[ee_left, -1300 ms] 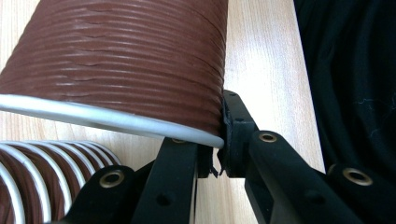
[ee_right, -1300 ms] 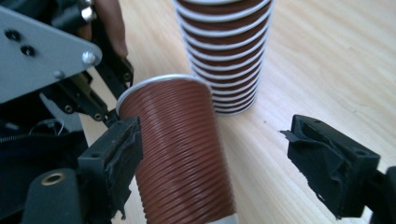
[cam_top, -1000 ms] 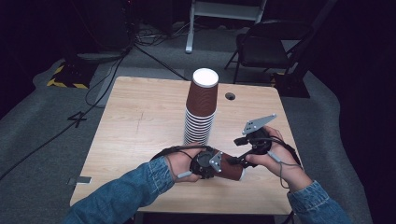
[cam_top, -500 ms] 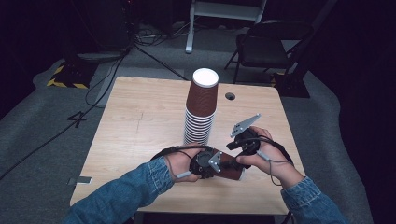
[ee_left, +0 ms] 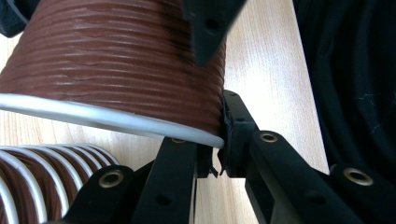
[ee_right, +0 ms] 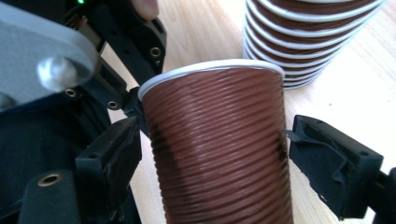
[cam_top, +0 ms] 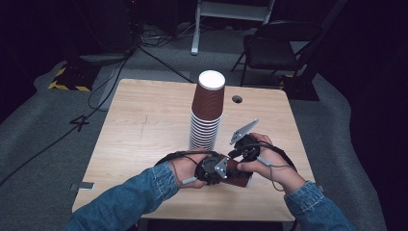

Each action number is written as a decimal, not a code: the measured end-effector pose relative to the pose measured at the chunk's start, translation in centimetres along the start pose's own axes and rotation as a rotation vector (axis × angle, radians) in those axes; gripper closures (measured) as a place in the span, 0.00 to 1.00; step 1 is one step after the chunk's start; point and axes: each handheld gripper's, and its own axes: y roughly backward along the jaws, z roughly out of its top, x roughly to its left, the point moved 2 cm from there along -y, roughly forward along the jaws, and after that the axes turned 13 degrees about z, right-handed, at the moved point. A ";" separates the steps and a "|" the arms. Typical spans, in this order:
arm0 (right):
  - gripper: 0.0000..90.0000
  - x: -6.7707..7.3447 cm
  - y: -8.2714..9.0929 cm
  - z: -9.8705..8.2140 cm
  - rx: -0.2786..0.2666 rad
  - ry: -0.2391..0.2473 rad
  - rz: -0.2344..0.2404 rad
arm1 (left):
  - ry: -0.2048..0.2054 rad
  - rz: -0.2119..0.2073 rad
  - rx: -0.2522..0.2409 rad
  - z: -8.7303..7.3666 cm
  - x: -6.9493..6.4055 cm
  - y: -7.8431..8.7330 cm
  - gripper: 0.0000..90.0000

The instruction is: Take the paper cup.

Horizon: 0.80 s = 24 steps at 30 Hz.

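text: "4" | where: grey floor (cam_top: 57, 144) left of the table (cam_top: 144, 125) | form: dark tape mark (cam_top: 80, 122)

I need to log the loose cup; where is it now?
In the high view, the loose cup lies near the table's front edge, between both grippers, before the cup stack.

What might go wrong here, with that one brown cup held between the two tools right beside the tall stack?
The left hand-held gripper pinches only the thin rim of the brown cup, so the paper may crease or slip. The right hand-held gripper, jaws just opening, straddles the cup's body; a hard squeeze might crush it. The stack of cups stands close and might topple if bumped.
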 end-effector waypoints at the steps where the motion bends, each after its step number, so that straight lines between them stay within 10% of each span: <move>1: 0.18 0.0 -0.1 0.1 0.010 0.003 0.002 | -0.004 -0.003 0.001 0.0 0.0 0.0 0.93; 12: 0.19 0.2 -0.5 0.8 0.136 -0.001 0.034 | -0.062 -0.026 0.036 0.2 -0.3 -0.3 0.93; 24: 0.19 0.1 -0.7 0.6 0.134 0.012 0.026 | -0.125 -0.059 0.122 1.0 0.1 0.3 0.93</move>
